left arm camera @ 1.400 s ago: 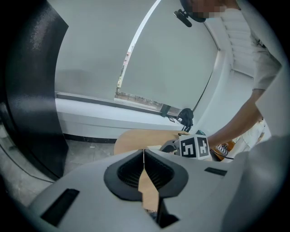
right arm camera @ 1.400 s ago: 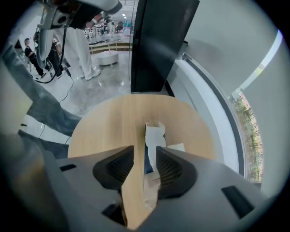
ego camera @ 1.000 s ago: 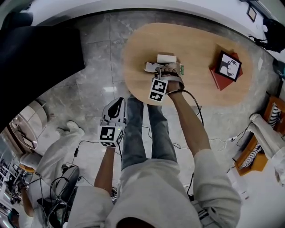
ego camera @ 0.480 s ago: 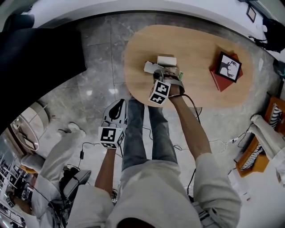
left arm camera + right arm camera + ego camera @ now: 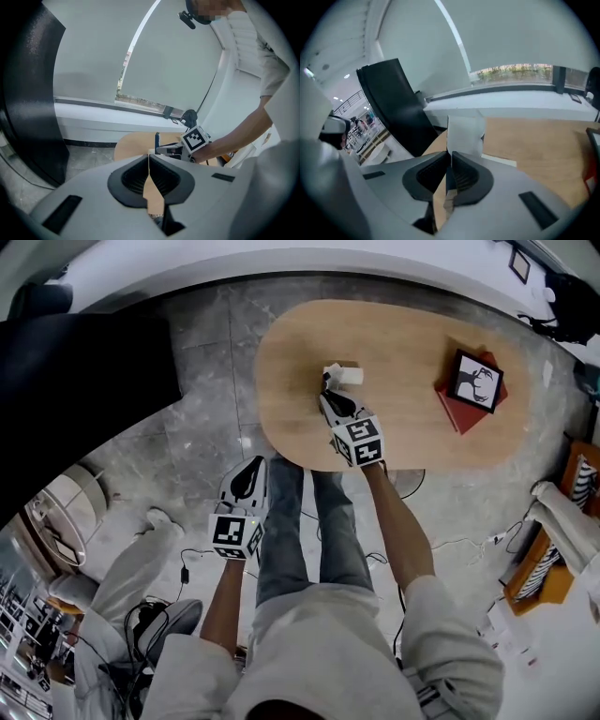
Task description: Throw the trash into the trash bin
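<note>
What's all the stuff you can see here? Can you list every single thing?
table: 1, light wood, oval, on the grey stone floor
picture frame: 1, black with a white picture, at the table's right end
red flat thing: 1, red, under the frame
white paper trash: 1, white, pinched in the right gripper's jaws
white box: 1, white, on the table just past that gripper
black panel: 1, black, left of the table
other person: 1, white clothes, lower left
legs: 2, blue jeans, below the table
left gripper: 1, grey, jaws together, empty
right gripper: 1, grey, jaws shut on the paper
</note>
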`<state>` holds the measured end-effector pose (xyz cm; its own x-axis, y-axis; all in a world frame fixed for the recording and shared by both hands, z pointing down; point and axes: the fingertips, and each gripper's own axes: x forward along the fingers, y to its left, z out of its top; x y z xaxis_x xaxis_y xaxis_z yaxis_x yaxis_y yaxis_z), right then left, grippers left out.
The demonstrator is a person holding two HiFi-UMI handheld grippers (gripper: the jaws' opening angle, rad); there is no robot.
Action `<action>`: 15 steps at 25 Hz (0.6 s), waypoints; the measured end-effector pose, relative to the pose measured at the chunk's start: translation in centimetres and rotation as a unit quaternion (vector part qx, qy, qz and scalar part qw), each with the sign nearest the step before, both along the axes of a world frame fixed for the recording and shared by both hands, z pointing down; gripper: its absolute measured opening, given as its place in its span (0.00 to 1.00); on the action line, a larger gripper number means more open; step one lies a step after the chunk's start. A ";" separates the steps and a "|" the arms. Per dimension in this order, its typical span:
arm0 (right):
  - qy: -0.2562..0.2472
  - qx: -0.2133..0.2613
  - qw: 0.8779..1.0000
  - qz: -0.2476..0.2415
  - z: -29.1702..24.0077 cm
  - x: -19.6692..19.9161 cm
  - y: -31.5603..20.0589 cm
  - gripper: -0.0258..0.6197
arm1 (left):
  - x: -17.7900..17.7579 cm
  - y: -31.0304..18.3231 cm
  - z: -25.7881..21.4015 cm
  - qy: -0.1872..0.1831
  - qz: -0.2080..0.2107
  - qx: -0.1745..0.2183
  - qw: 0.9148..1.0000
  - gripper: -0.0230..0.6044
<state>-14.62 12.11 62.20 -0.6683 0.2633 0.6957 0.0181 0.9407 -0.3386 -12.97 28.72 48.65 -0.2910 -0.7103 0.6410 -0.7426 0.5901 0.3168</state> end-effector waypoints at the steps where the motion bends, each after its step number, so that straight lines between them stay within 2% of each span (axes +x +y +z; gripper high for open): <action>1: -0.016 -0.011 1.000 0.019 -0.7 -0.2 -0.4 0.13 | 0.1 -0.1 0.0 0.000 0.003 -0.001 1.000 0.07; 4: -0.044 -0.036 0.996 0.066 -2.1 -0.5 -1.2 0.13 | 0.4 -0.6 0.0 -0.003 0.013 -0.004 1.000 0.07; 10: -0.095 -0.047 0.985 0.137 -5.7 0.1 -3.3 0.13 | 0.7 -2.2 -0.3 -0.011 0.039 -0.003 0.999 0.07; 15: -0.114 -0.038 0.972 0.204 -7.9 3.1 -6.4 0.13 | 1.3 -4.9 -0.6 -0.015 0.085 0.003 0.996 0.07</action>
